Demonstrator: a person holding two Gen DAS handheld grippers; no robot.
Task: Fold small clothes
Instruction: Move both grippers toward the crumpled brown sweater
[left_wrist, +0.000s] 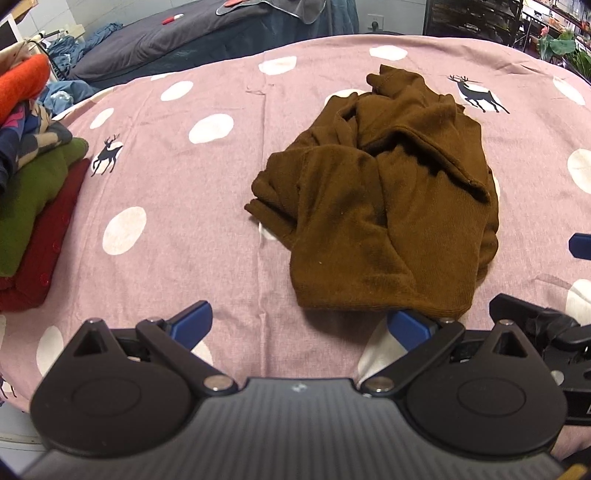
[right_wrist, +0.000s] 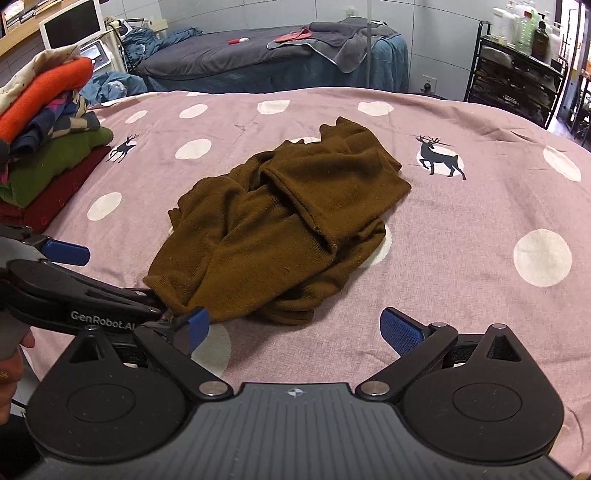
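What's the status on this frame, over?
Left gripper open, right gripper open. Brown garment crumpled, unfolded, on the bedspread. Nothing in the way.

Black linkage gripper (right_wrist: 295, 328), blue ribbed fingertips (right_wrist: 400, 328), silver pivot screws, ridged grey body, "GenRobot.AI" lettering.

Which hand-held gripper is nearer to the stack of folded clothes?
Left. The left hand-held gripper is open beside the stack of folded clothes; the right hand-held gripper is open farther away, beyond the brown garment.
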